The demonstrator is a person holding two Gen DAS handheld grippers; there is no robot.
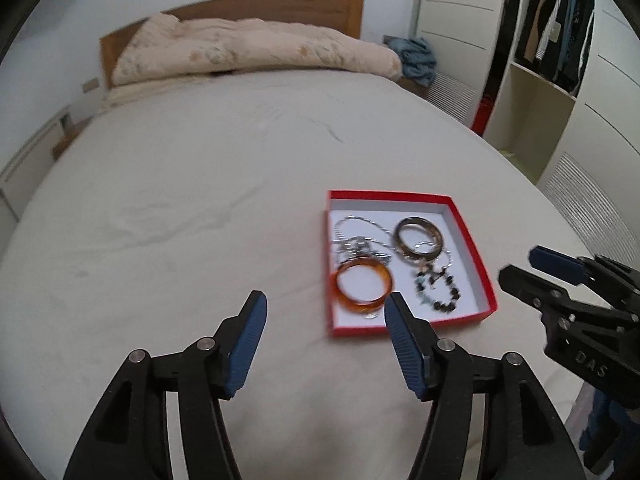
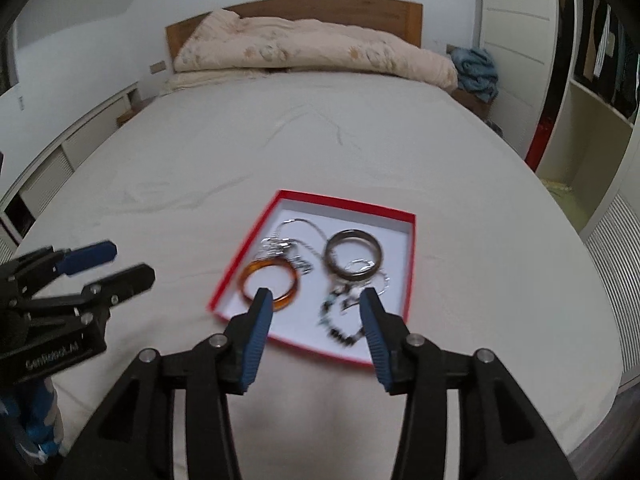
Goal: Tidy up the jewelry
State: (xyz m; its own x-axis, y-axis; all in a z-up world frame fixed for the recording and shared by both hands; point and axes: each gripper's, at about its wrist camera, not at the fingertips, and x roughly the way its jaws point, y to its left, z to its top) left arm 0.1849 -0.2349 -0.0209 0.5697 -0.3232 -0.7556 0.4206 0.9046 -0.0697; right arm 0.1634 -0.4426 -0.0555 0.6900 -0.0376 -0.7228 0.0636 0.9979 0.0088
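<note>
A shallow red box [image 1: 476, 256] [image 2: 236, 264] with a white floor lies on the bed. Inside it are an amber bangle [image 1: 362, 282] [image 2: 269, 285], a dark brown bangle [image 1: 419, 238] [image 2: 354, 255], a silver chain [image 1: 352, 240] [image 2: 288, 246] and a dark beaded bracelet [image 1: 438, 286] [image 2: 340, 320]. My left gripper [image 1: 326, 304] [image 2: 128, 262] is open above the sheet, left of and nearer than the box, with nothing between its fingers. My right gripper [image 2: 316, 298] [image 1: 516, 266] is open above the box's near part, holding nothing.
The bed's pale sheet [image 1: 180, 200] spreads wide to the left of the box. A rolled cream duvet [image 1: 248, 48] lies at the wooden headboard [image 1: 280, 6]. A wardrobe with hanging clothes [image 1: 560, 40] stands at the right, past the bed's edge.
</note>
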